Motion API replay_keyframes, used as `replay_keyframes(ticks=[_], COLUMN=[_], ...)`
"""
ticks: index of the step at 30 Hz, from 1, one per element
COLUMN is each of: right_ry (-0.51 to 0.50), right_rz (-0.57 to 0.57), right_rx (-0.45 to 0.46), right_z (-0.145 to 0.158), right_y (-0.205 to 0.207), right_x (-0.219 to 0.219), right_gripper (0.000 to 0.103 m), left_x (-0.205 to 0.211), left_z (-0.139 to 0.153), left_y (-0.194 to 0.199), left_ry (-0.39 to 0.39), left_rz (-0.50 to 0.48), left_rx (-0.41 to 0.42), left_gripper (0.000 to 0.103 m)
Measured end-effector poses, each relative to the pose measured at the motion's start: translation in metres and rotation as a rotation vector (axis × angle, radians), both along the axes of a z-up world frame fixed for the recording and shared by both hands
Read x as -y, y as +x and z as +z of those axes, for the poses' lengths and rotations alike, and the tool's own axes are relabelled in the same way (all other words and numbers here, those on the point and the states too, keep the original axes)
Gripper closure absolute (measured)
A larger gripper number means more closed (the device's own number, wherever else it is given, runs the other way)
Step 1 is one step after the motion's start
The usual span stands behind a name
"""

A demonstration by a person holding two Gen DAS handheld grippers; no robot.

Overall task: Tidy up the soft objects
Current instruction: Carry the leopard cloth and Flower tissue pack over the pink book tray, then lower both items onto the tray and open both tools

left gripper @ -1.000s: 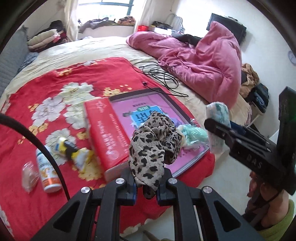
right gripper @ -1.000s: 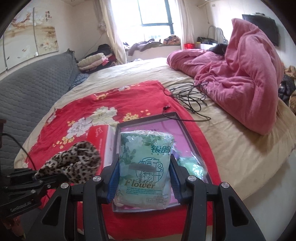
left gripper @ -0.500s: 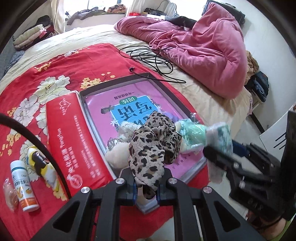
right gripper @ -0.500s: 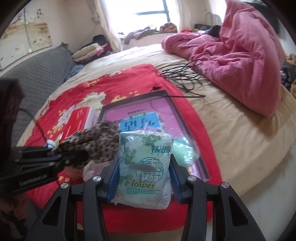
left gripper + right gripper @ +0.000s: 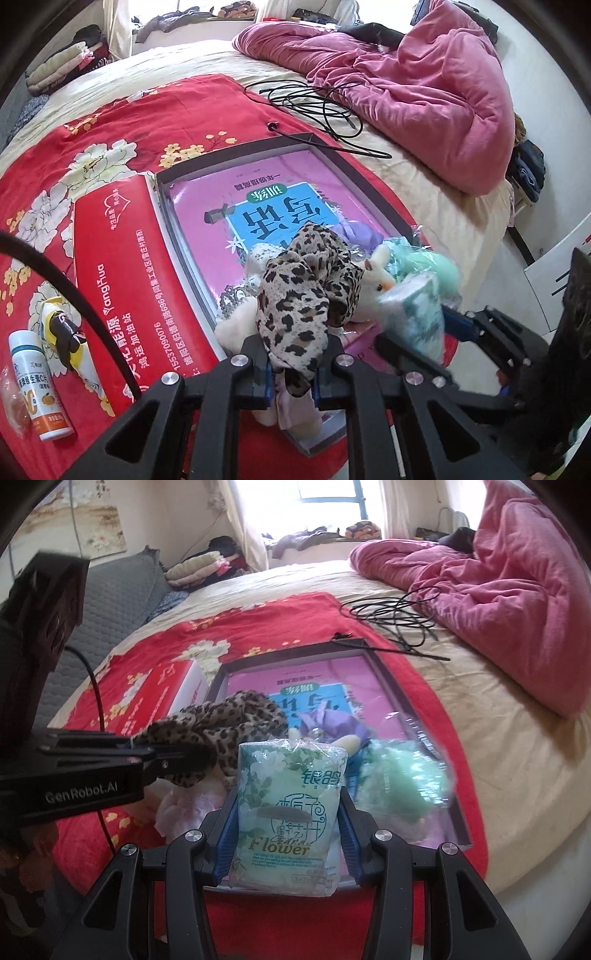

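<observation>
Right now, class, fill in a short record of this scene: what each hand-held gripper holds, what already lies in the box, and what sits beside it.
left hand-held gripper: shut on leopard-print scarf
right hand-held gripper: shut on tissue pack
container: shallow grey box with a pink printed bottom, on the red floral blanket
already in box: green plush in plastic, white plush toy, purple item
beside box: red carton, vitamin bottle
further back: black cable, pink duvet

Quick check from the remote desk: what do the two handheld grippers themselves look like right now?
Both are matte black angular frames with silver round bolts and blue pads lining the jaws. The left gripper carries white "GenRobot.AI" lettering on its side, a boxy black block behind it and a trailing black cable. The right gripper shows the same black links.
</observation>
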State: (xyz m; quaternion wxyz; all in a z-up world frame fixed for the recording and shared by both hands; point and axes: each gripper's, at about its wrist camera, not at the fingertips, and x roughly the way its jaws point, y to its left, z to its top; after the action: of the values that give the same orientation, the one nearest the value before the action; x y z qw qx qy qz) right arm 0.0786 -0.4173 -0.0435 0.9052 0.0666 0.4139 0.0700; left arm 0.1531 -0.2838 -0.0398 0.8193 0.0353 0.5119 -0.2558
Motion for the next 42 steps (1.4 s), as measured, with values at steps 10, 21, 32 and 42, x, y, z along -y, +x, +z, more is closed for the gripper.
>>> replay_keyframes(ticks=[10, 21, 32, 42], right_ry=[-0.046, -0.089, -0.048, -0.084], right_rz=[0.043, 0.046, 0.005, -0.005], right_rx=[0.015, -0.019, -0.029, -0.006], right_z=[-0.022, -0.032, -0.031, -0.018], right_y=[0.007, 0.004, -0.003, -0.010], right_x=[-0.022, -0.024, -0.012, -0.010], right_gripper=[0.053, 0.053, 0.035, 0.031], left_x=[-0.002, -0.003, -0.003, -0.007], left_z=[-0.003, -0.003, -0.003, 0.006], left_y=[0.003, 0.002, 0.002, -0.003], left_ry=[-0.012, -0.039, -0.073, -0.085], left_rz=[0.006, 0.009, -0.004, -0.010], left_rx=[-0.008, -0.014, -0.030, -0.002], left_gripper=[0.089, 0.089, 0.078, 0.061])
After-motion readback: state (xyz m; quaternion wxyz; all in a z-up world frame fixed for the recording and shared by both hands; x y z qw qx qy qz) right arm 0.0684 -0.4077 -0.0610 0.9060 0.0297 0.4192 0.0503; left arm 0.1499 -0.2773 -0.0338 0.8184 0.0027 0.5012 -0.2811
